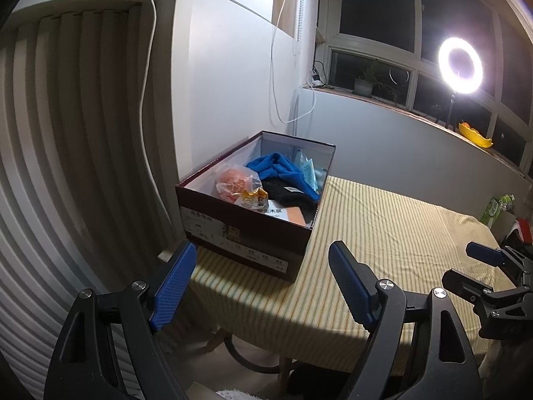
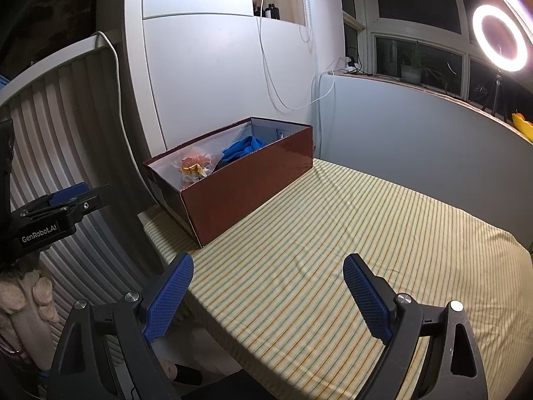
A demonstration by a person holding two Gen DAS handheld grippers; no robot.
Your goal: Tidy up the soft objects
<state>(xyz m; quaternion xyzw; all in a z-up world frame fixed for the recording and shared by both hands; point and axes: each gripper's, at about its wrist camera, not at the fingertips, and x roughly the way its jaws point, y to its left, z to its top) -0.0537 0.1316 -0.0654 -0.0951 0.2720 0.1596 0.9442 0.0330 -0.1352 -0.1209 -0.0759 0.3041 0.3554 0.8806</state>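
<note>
The soft things sit together inside the open box [image 1: 246, 233], a dark red carton with a white lining that stands at the far left corner of the table [image 1: 383, 233], close against the white wall. A blue cloth [image 1: 283, 170] lies heaped along the middle and far end, draped partly over a black knitted item [image 1: 288, 195]; at the near end is a crinkled clear bag [image 1: 235, 183] with something orange inside, and a small yellow packet [image 1: 255, 198] leans against it. A pale teal packet [image 1: 308, 166] stands at the far right wall of the box, and a flat printed pack lies beneath the pile (what it holds is too small to tell). Gathering everything in one container looks like the point of the task, and by that reading the sorting is finished or nearly so, since the striped tablecloth [image 2: 349, 233] shows nothing loose on it.

The left gripper [image 1: 261, 266] hangs short of the box's near corner with its blue pads spread wide and nothing between them. The right gripper [image 2: 268, 276] is likewise released, jaws apart over bare cloth, well clear of the box. Both held back and open suits a pause, either to check the result or before reaching for another item.

A ring light [image 1: 461, 65] on the windowsill lights the table.
</note>
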